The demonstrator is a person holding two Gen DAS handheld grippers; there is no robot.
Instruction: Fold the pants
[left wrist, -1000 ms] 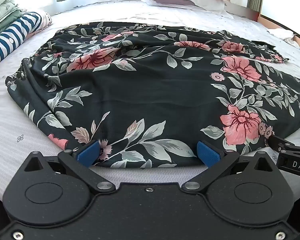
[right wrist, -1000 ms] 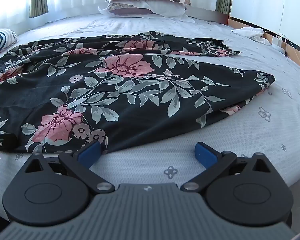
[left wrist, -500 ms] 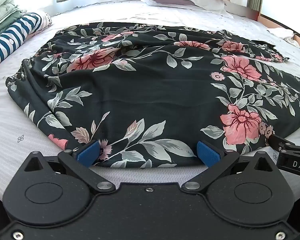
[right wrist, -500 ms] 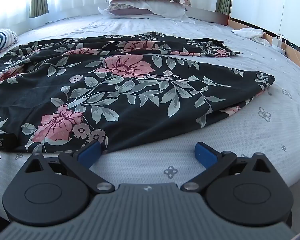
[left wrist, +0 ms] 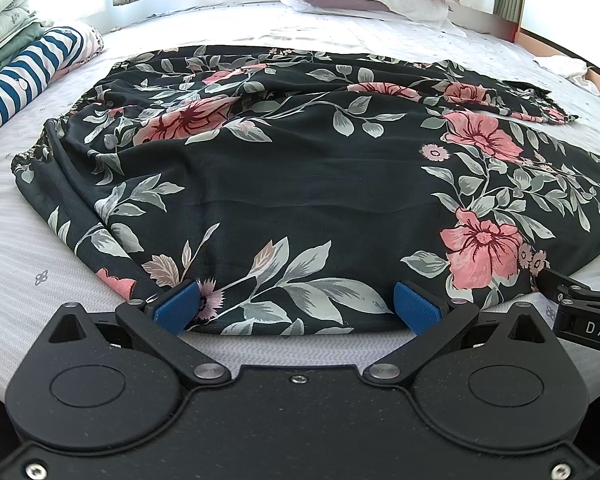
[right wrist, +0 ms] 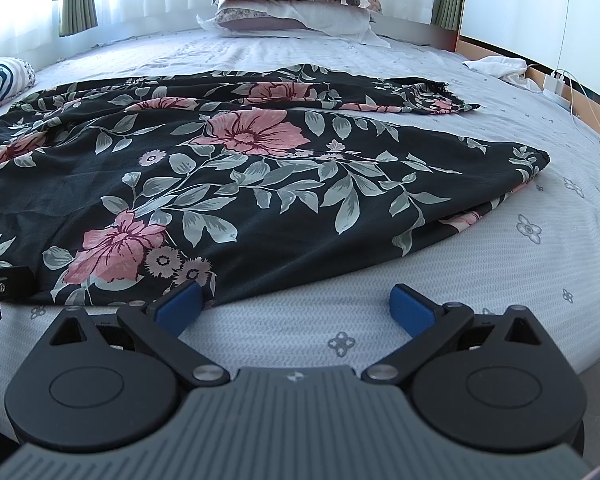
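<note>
I see the black floral pants (left wrist: 284, 168) spread flat across the bed (left wrist: 28, 240). My left gripper (left wrist: 296, 308) sits spread wide at their near hem. My right gripper (right wrist: 294, 304) is spread too, its left pad touching the hem's corner.

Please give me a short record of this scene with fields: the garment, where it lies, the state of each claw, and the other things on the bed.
garment: black floral pants, spread out, not yet folded
surface: bed with white patterned sheet
left claw: open, fingers at the near edge of the pants
right claw: open, at the near edge, mostly over bare sheet
pillows: stacked at the far end
striped cloth: at far left
</note>
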